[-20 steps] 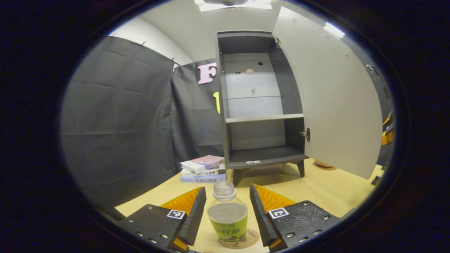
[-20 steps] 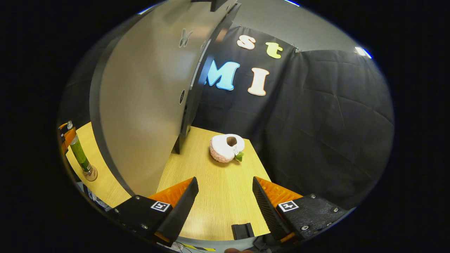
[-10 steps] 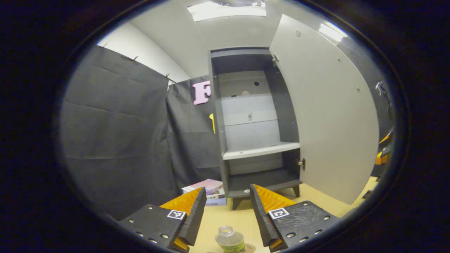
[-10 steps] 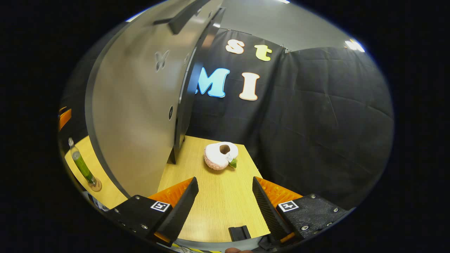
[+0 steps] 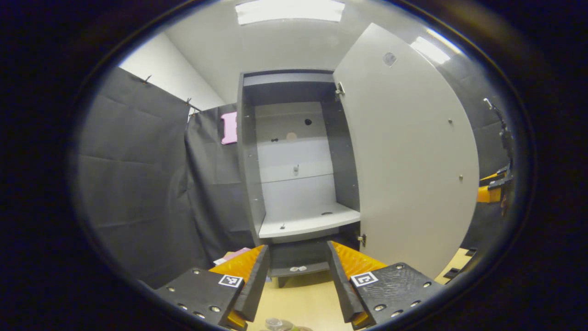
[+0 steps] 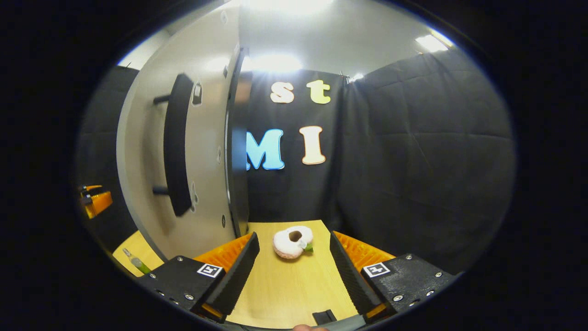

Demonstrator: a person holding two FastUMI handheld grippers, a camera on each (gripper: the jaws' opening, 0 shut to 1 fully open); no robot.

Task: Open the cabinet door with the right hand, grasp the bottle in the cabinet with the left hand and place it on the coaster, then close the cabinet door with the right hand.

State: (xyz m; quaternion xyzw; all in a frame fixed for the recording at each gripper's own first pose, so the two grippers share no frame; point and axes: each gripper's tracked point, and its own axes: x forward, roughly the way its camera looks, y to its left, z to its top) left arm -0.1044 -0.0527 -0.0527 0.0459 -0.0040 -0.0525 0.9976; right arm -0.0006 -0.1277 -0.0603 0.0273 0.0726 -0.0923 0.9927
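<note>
- While the left gripper hangs spread and empty, the bottle sits below it, mostly cut off.
- right gripper spread too, cabinet door open to its left.

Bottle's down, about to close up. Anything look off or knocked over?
Nothing stands out. The bottle stands upright on the table, the cabinet door hangs wide open and intact, and the shelf is bare. Both grippers are open and empty.
</note>
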